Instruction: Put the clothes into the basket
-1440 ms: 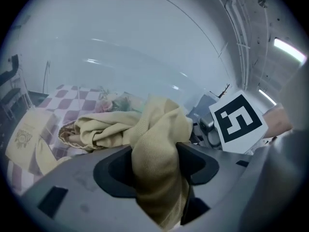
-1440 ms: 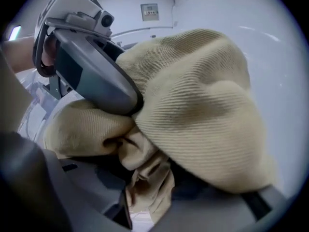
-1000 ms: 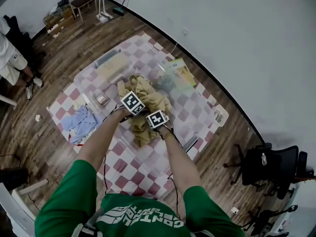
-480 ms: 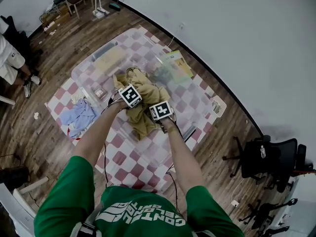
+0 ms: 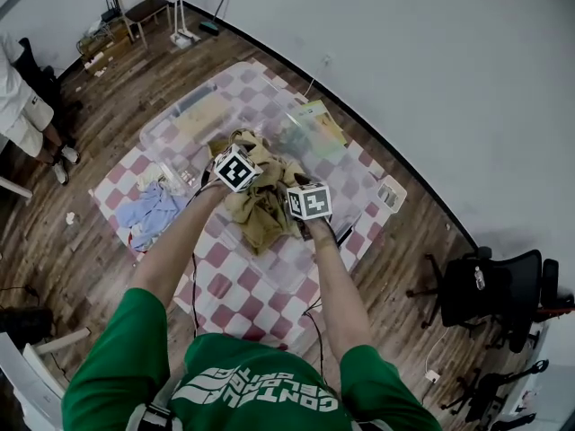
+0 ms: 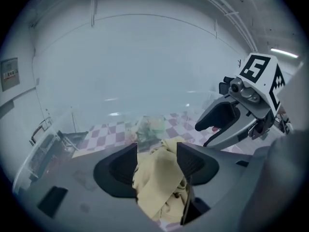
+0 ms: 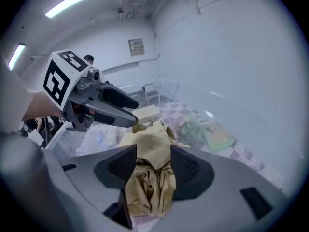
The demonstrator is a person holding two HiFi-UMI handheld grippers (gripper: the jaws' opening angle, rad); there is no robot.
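Note:
A tan garment [image 5: 261,200] hangs bunched in the air between both grippers, above the checkered cloth. My left gripper [image 6: 157,164] is shut on one fold of the tan garment [image 6: 160,180], which fills the gap between its jaws. My right gripper [image 7: 153,163] is shut on another fold of the tan garment [image 7: 148,178]. In the head view the left gripper [image 5: 235,169] holds the cloth's upper left and the right gripper [image 5: 307,202] its right side. A clear plastic bin [image 5: 193,115] stands beyond, at the far left of the cloth.
A light blue garment [image 5: 148,215] lies on the checkered cloth [image 5: 260,277] at the left. A green-and-white bag [image 5: 314,126] sits at the far side. A person [image 5: 22,106] stands at the left edge. A black office chair [image 5: 490,299] is at the right.
Both grippers have risen with the tan garment, lifting it off the checkered cloth. The right gripper has moved slightly right, so the garment hangs between the two.

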